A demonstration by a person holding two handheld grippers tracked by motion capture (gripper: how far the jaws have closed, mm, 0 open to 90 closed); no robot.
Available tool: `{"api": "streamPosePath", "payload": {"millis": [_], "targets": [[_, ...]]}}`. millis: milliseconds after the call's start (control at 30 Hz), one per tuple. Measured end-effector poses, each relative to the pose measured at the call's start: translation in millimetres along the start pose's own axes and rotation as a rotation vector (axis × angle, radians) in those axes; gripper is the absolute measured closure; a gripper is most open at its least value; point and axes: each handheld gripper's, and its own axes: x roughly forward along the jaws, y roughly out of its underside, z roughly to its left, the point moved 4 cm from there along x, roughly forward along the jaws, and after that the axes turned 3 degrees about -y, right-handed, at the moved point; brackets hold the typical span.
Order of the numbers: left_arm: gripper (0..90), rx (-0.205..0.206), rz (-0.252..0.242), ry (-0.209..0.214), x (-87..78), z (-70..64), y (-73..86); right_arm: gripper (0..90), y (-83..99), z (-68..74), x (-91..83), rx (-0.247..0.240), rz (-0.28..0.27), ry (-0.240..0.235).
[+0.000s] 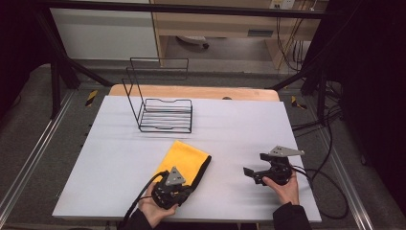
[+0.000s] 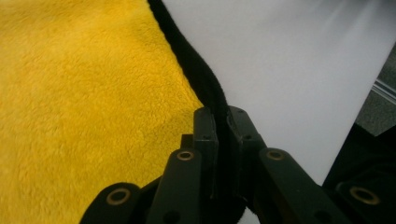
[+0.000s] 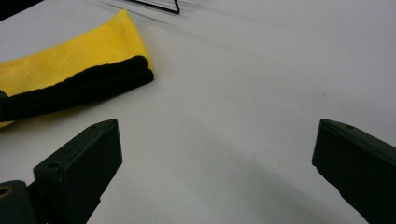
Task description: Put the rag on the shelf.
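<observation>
A folded yellow cloth (image 1: 183, 160) with a black edge lies on the white table, near its front middle. My left gripper (image 1: 184, 190) sits at the cloth's near corner. In the left gripper view its jaws are shut on the black edge of the cloth (image 2: 205, 88), with the yellow pile (image 2: 84, 102) spreading to the left. My right gripper (image 1: 253, 175) hovers to the right of the cloth, apart from it and open. In the right gripper view the cloth (image 3: 74, 65) lies beyond the wide-apart jaws, with bare table between them.
A black wire rack (image 1: 160, 103) stands on the white table (image 1: 239, 124) toward the back left. Cables (image 1: 325, 191) trail from the right gripper off the table's right edge. A wooden board edge (image 1: 191, 91) shows behind the table.
</observation>
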Motion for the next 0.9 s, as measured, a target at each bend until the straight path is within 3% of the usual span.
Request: {"api": "streamPosePath", "payload": {"millis": [100, 167, 333, 400, 467, 600, 700, 900], "targets": [[83.1, -0.007, 0.000, 0.019, 9.7, -11.2, -8.1, 2.4, -0.6, 1.7, 2.2, -0.008, 0.003, -0.006], [83.0, 0.004, 0.011, 0.006, 16.9, -16.4, -9.6, 2.4, -0.6, 2.9, 3.8, -0.011, 0.010, -0.006], [80.1, 0.014, 0.014, -0.004, 24.0, -17.9, -6.5, 2.8, -0.2, 4.9, 7.8, 0.000, 0.018, -0.009], [76.1, 0.045, 0.006, -0.007, 20.6, -18.1, -8.4, 2.8, -0.8, 6.2, 9.1, -0.002, 0.025, -0.003], [66.4, 0.060, -0.007, -0.014, 14.4, -16.2, -10.0, 3.0, -2.3, 8.1, 10.5, -0.001, 0.019, -0.006], [51.6, 0.047, -0.038, -0.006, -5.6, 1.8, -9.1, 3.9, -6.3, 12.0, 15.0, 0.010, 0.014, 0.003], [45.3, 0.018, -0.057, -0.032, -20.2, 23.9, -5.4, 5.8, -11.4, 15.7, 20.6, 0.024, 0.012, 0.006], [44.0, -0.074, -0.013, -0.105, -35.2, 74.0, 17.1, 12.8, -22.7, 26.6, 46.1, 0.025, 0.037, 0.015]]}}
